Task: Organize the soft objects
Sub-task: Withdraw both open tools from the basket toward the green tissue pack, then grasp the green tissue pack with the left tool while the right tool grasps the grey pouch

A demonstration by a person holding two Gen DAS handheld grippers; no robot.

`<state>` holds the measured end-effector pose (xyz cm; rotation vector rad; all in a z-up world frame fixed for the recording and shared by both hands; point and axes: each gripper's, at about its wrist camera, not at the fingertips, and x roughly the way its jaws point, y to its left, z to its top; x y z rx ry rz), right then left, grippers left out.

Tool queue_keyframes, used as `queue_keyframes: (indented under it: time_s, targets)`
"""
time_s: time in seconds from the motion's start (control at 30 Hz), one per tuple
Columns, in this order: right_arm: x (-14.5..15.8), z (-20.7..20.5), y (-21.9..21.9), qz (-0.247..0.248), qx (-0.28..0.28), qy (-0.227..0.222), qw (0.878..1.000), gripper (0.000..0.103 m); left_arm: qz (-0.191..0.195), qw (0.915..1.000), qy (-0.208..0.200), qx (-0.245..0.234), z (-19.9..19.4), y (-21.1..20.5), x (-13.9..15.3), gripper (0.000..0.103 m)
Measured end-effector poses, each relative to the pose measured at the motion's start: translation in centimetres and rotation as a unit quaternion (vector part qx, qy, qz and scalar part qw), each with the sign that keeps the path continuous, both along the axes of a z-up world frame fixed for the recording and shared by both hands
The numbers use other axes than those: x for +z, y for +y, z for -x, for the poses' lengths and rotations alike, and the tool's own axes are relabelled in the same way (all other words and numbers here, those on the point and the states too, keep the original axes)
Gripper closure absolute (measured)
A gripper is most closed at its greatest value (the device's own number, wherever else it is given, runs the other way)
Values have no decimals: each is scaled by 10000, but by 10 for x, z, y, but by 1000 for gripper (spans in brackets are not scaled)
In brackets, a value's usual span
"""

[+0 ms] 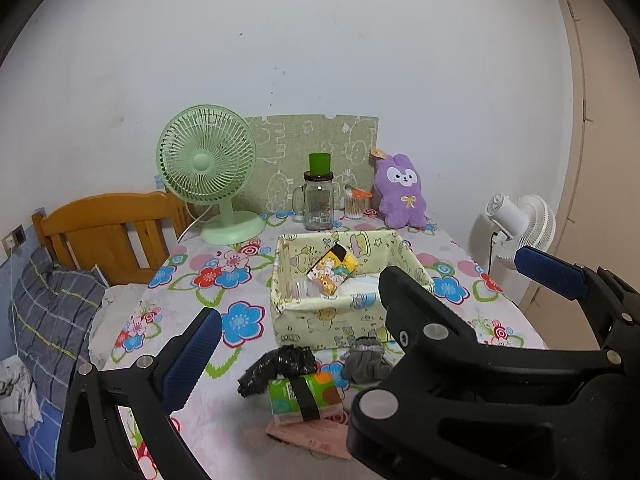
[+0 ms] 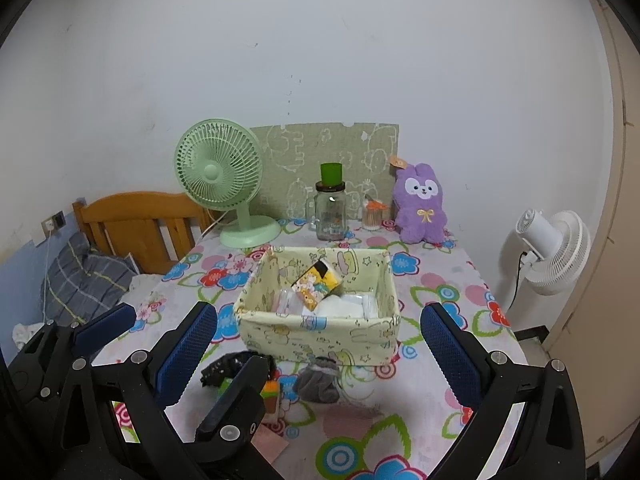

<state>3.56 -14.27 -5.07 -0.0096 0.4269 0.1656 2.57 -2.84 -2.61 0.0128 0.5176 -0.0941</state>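
Both tools gape empty | green pack (image 1: 305, 398) plain in left view only

back left: green desk fan (image 1: 206, 168)
back centre: glass jar (image 1: 319, 203), cotton-swab tub (image 1: 357, 203)
floor right: white fan (image 2: 554, 252)
left: wooden headboard (image 1: 110, 226)

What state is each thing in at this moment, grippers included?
left gripper: open, empty
right gripper: open, empty
fabric basket: upright, partly filled
black soft item: crumpled on the table, outside the basket
grey soft item: crumpled on the table, outside the basket
glass jar: upright, lidded
green fan: upright
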Motion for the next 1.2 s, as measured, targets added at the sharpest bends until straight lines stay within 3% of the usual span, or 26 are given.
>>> queue_keyframes:
  time_s: [0.47, 1.2]
  targets:
    - [-23, 13, -3, -125, -36, 7, 9999, 0, -142, 9999, 21, -27, 11, -3, -18, 0]
    - [-97, -13, 1, -290, -36, 545, 9981, 0, 10, 9980, 636, 27, -11, 4, -90, 0]
